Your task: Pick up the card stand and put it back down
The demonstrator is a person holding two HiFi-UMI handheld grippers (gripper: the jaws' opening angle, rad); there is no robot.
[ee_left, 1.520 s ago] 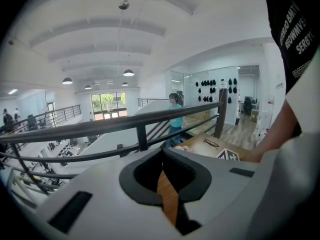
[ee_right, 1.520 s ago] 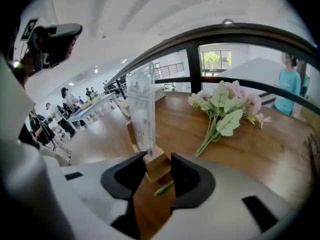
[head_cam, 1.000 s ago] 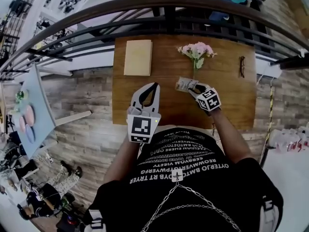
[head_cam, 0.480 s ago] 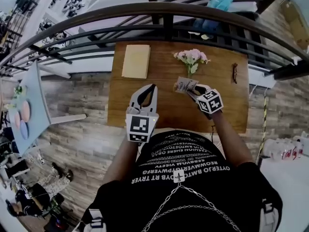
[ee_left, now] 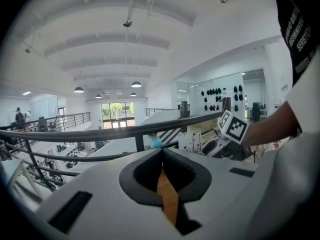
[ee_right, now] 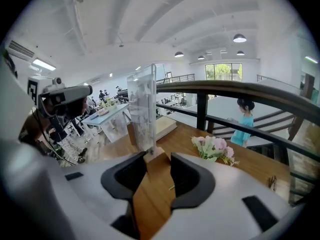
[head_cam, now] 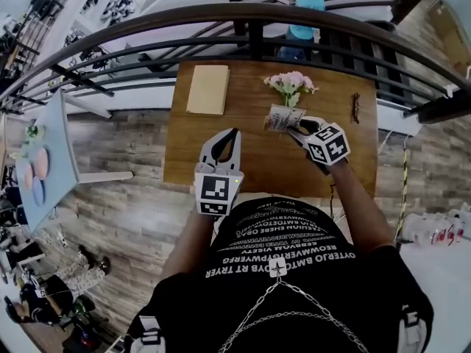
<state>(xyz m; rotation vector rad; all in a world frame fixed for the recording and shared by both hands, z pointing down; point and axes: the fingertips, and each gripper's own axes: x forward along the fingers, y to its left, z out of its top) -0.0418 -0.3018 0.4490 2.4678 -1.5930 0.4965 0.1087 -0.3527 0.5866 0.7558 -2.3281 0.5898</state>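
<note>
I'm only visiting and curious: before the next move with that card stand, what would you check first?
1. Right gripper fingers clamp the card stand at its wooden base: ok.
2. Card stand upright: ok.
3. Flowers apart from the card stand: ok.
4. Bare table nearby for landing: ok.
5. Left gripper shut, empty, off to the side: ok.
6. Base lifted off the table: cannot tell.

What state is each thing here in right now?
card stand: upright, gripped at its wooden base.
right gripper: shut on the card stand.
left gripper: shut, empty.
notebook: closed, flat on the table.
flowers: lying on the table.
</note>
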